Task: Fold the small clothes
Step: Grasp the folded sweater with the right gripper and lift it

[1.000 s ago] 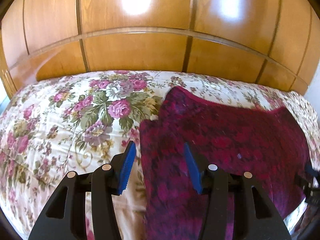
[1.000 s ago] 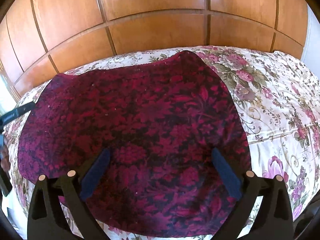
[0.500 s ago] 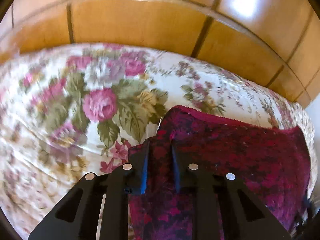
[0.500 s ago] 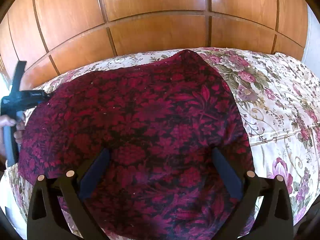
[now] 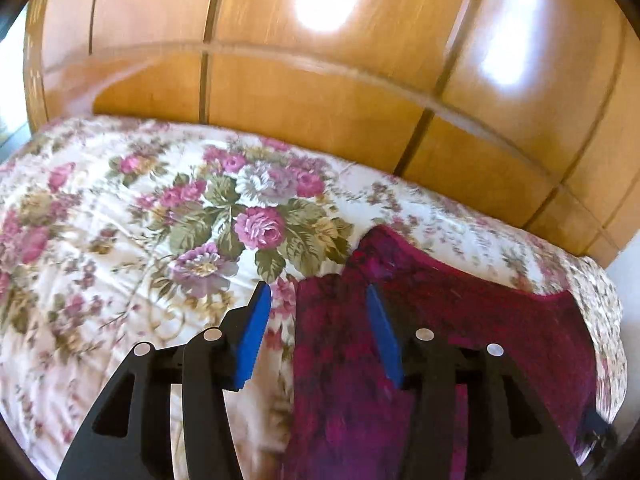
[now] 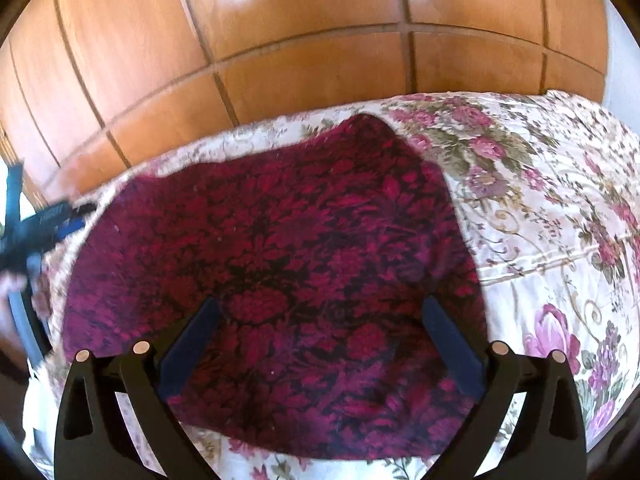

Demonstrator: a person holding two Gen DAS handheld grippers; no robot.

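Now, left gripper (image 5: 316,320) open, garment (image 6: 272,264) flat

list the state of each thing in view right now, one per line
red patterned garment: spread flat on the bedspread, held by neither gripper
left gripper: jaws just opened, apart over the garment's edge, not pinching it
right gripper: wide open above the garment, nothing gripped
floral bedspread: laid out under the garment

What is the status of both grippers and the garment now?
Left gripper open, jaws just reopened over garment's edge, nothing pinched. Right gripper open above dark red garment, flat on floral bedspread. Nothing in the way.
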